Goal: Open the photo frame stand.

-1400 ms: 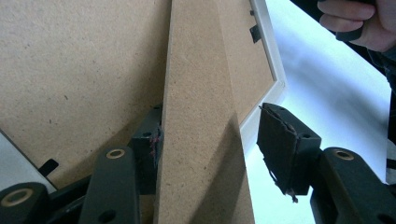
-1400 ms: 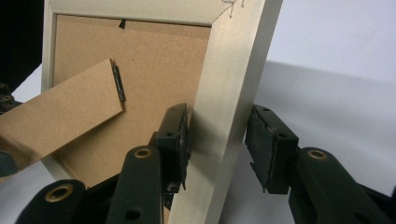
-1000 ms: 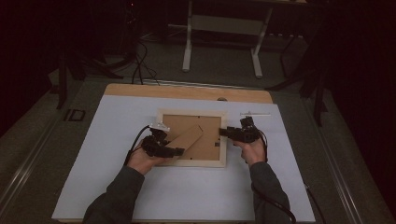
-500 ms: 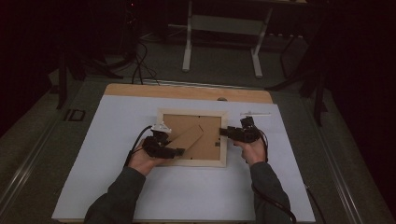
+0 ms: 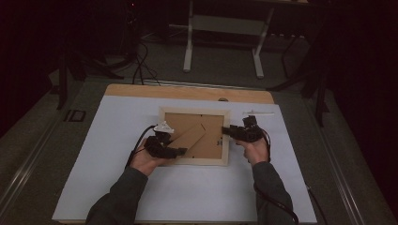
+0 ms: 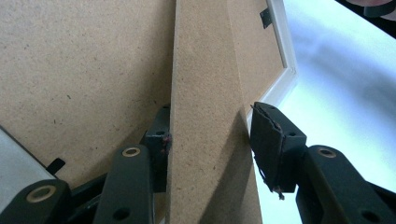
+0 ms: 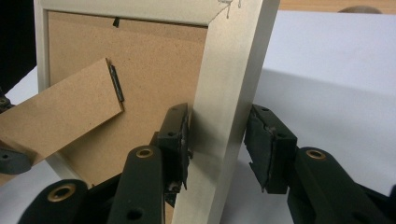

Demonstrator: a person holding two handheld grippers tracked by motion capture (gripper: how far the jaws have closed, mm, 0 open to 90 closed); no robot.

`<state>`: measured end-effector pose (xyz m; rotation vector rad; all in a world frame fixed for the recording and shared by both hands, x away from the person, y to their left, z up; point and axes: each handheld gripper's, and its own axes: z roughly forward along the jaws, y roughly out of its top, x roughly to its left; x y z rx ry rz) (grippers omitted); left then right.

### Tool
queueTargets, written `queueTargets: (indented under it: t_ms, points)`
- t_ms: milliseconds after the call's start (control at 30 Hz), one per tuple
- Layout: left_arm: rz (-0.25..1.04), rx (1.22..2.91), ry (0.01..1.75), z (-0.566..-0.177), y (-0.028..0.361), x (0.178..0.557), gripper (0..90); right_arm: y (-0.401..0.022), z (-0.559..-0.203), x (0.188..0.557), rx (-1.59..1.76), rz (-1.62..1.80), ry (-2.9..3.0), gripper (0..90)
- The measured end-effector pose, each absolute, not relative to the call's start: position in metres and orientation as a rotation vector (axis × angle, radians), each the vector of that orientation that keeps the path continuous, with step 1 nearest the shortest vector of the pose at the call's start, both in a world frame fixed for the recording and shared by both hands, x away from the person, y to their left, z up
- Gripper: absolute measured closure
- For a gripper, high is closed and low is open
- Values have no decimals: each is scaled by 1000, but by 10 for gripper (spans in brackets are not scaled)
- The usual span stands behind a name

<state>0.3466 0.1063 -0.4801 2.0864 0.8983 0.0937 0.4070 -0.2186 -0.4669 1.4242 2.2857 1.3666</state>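
Nothing has shifted since the earlier frame. We see the picture frame (image 5: 195,136) face-down at the surface (image 5: 112,187) centre; left gripper (image 5: 180,151), at 8 o'clock, straddles its stand (image 6: 205,116), right gripper (image 5: 226,131), at 3 o'clock, straddles its rail; both jaws stand apart.

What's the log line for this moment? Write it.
frame: face down on table | left gripper: straddles stand | right gripper: straddles frame rail
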Motion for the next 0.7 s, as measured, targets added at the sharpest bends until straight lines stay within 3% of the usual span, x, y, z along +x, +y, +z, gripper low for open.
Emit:
queueTargets:
  t_ms: [200,700]
  points:
    - [75,2056,905,-478,109,348,620,-221,-462,406,1411,1386,2270,609]
    - [124,2077,901,-475,106,350,640,-221,-454,404,1378,1390,2247,617]
